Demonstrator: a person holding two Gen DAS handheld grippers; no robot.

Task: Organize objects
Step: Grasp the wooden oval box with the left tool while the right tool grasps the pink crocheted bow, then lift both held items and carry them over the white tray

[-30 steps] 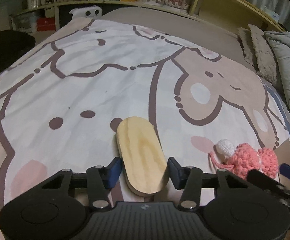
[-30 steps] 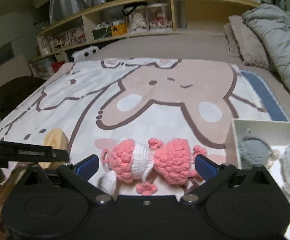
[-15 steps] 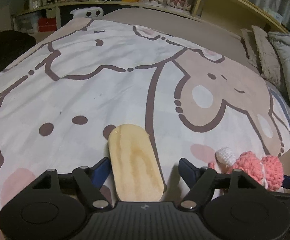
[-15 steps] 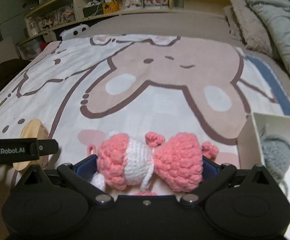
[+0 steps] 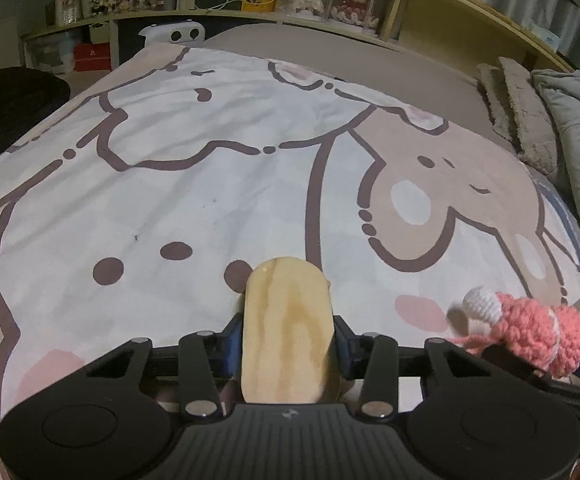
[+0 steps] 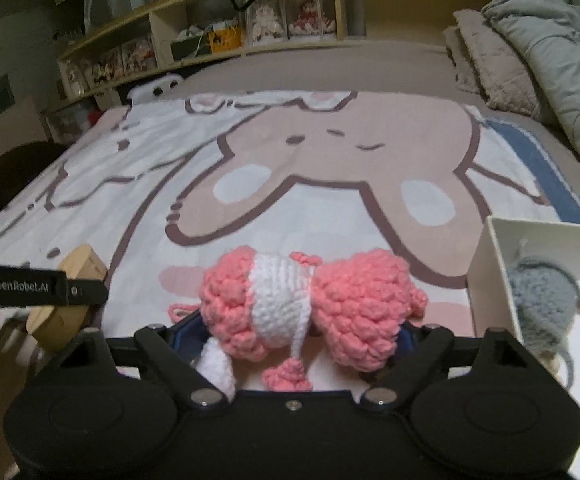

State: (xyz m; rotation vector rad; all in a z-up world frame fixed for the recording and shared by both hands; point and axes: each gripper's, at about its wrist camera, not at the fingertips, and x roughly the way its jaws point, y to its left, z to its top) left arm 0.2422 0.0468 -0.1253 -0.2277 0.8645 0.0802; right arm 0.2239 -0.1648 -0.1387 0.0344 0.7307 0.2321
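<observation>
A wide bed point(image 5: 218, 184) covered by a white and tan blanket printed with cartoon rabbits fills both wrist views, stretching away ahead of each claw toward a long wooden shelf unit point(image 6: 250, 20) crowded with boxed dolls and small items at the far side. Grey and beige pillows and a folded grey quilt point(image 6: 549, 52) are heaped beyond and to the right of the right claw. An open white cardboard box point(image 6: 485, 272) sits on the blanket just to the right of the right claw, holding a grey crocheted toy point(image 6: 541, 296) and a paler one partly cut off at the frame edge. The left claw point(image 5: 288, 338) has just closed and grips a flat oval piece of pale wood point(image 5: 288, 332), its blue pads pressed against both long edges, the rounded far end pointing forward over the blanket. The right claw point(image 6: 301, 328) has just been closing its jaws around a pink and white crocheted toy point(image 6: 305, 304); the toy sits squeezed between the blue pads and looks raised off the blanket, with a white tail and a small pink foot dangling below. From the left claw's view that toy appears low and to the right; from the right claw's view the wooden oval appears to the left, behind the black side bar of the left claw.
</observation>
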